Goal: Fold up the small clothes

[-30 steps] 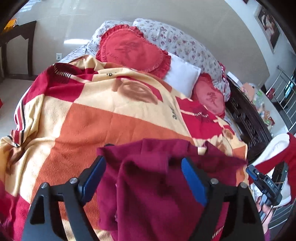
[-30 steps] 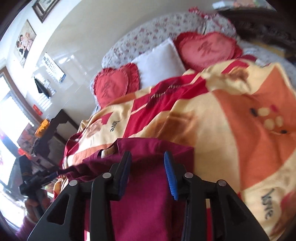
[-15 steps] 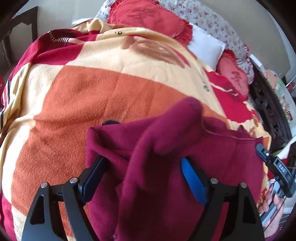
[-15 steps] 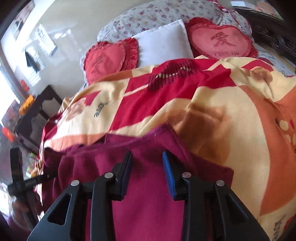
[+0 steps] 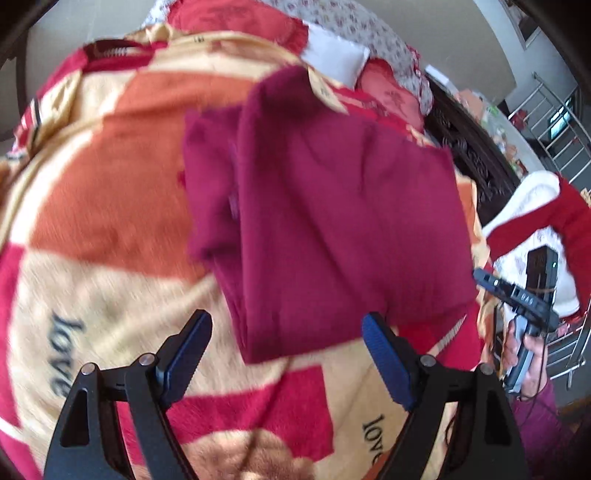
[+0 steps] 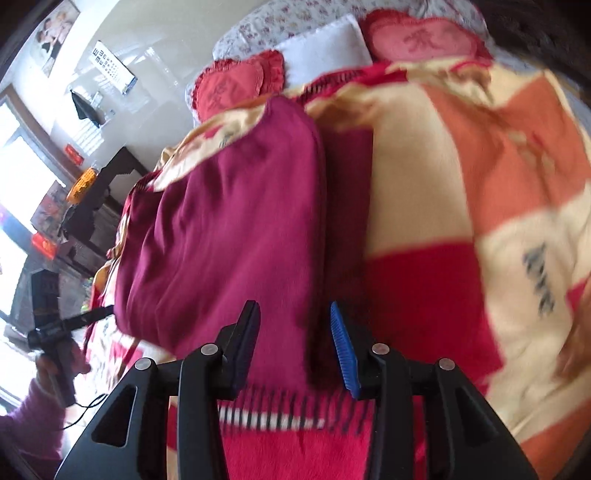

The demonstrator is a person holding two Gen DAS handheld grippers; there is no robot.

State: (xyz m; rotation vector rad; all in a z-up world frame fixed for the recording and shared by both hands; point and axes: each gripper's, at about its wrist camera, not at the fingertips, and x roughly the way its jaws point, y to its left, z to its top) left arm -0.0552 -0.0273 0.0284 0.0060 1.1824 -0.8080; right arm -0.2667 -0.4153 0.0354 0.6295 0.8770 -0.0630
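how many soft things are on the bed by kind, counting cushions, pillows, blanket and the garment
heart-shaped red cushions: 2
white pillow: 1
floral pillow: 1
patchwork blanket: 1
maroon garment: 1
total: 6

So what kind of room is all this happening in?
Most likely a home bedroom. A bed is spread with a patterned blanket, with heart-shaped cushions and a white pillow at its head. A framed photo hangs on the wall, and a maroon garment lies on the blanket.
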